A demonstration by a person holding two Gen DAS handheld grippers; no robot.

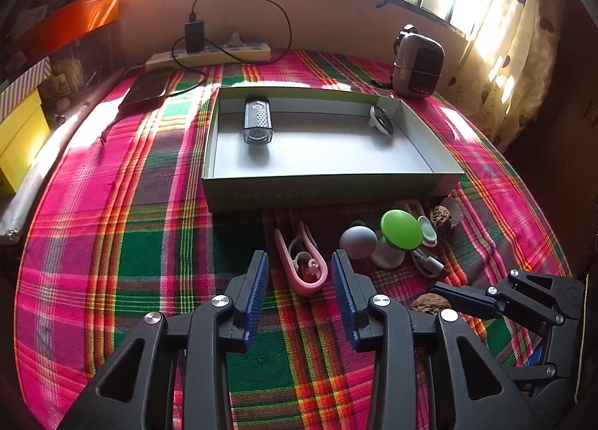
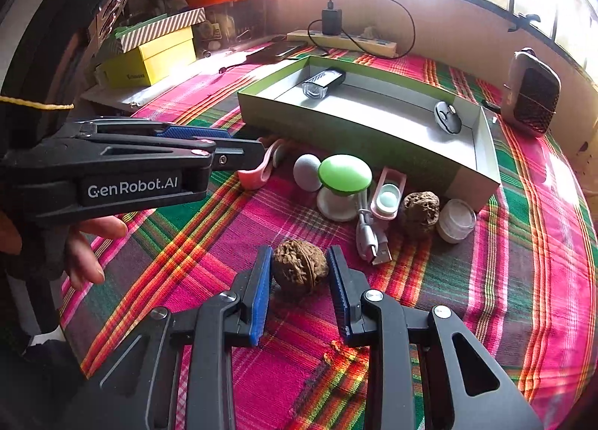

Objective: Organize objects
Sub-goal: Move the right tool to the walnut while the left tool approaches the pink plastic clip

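A surface covered by a pink, green and orange plaid cloth point(image 1: 130, 228) is seen, with a shallow grey open cardboard box with green outer walls point(image 1: 329, 189) laid on it. Inside the box, a clear and silver bicycle-style lamp point(image 1: 256, 120) is placed near the far left wall, and a small round grey-white disc-shaped item point(image 1: 381, 119) is leaned in the far right corner. The left hand-held gripper point(image 1: 300, 267) is held spread wide, its blue pads on either side of a pink plastic loop-shaped clip point(image 1: 304, 265) lying on the cloth, with no contact made. The right hand-held gripper point(image 2: 299, 265) is pinched on a brown wrinkled walnut point(image 2: 299, 267), which rests on the cloth in front of the box. Between walnut and box, a cluster is gathered: a grey egg-shaped ball point(image 2: 306, 172), a green-capped white mushroom-shaped item point(image 2: 344, 177), a white USB cable point(image 2: 368, 239), a second brown walnut point(image 2: 418, 211) and a small round white jar point(image 2: 456, 220).
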